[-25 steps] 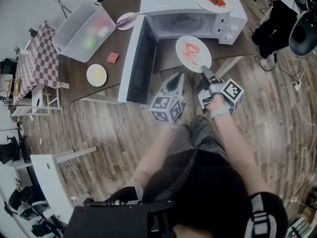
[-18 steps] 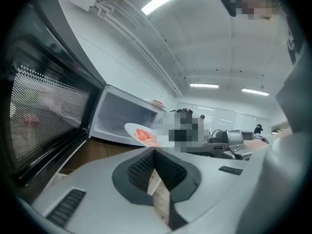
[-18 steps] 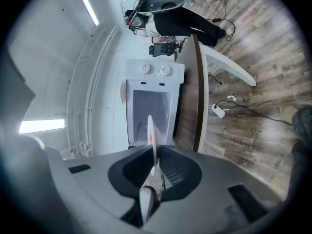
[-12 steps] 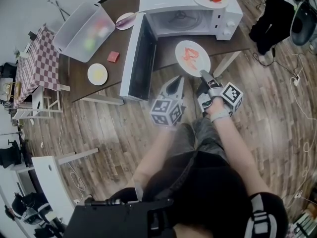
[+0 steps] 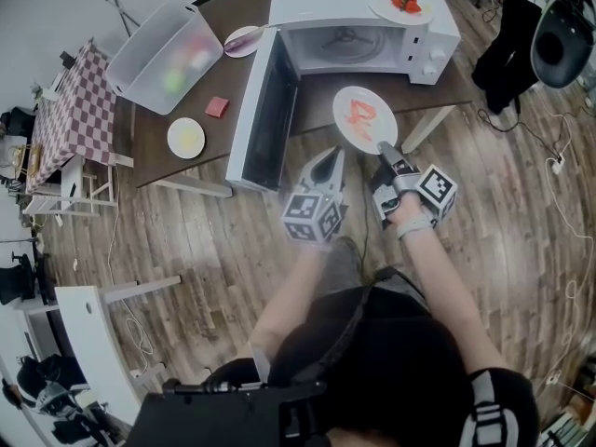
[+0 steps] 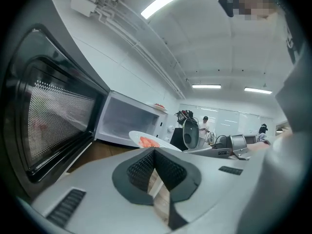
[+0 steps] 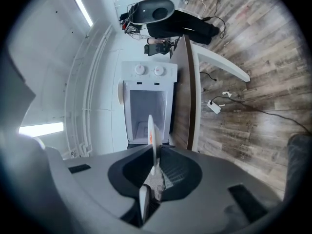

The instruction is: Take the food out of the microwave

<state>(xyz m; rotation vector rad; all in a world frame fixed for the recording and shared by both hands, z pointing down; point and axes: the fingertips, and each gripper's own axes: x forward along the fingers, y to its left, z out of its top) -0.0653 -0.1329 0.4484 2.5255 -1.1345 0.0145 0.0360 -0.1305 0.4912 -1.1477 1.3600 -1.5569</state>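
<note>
— Where is the food?

— On the white plate (image 5: 364,116), a reddish-orange helping spread across its middle. The plate is outside the microwave (image 5: 371,19), held in front of the open cavity and over the near part of the brown table (image 5: 154,142).

— What holds it?

— The right gripper (image 7: 155,165). In the right gripper view the plate shows edge-on as a thin white line, and the two dark pads pinch its near rim from either side. In the head view that gripper meets the plate at the edge closest to the person.

— And the left gripper (image 6: 155,154)?

— Its jaws are pressed together with nothing between them. It hangs just beside the right gripper, to the left of the plate, and does not touch it. The left gripper view shows the plate just past the tips, with the microwave behind.

— How does the microwave door (image 5: 264,110) stand?

— Swung wide to the left, its dark inner side facing the grippers.

— What else is on the table?

— A clear plastic bin (image 5: 160,56) at the far left, a small plate with something yellow (image 5: 186,138), and a small red piece (image 5: 217,107) between the two. A pinkish dish (image 5: 240,41) sits by the microwave's far left corner, and a second plate with red food (image 5: 401,2) rests on top of the microwave.
</note>
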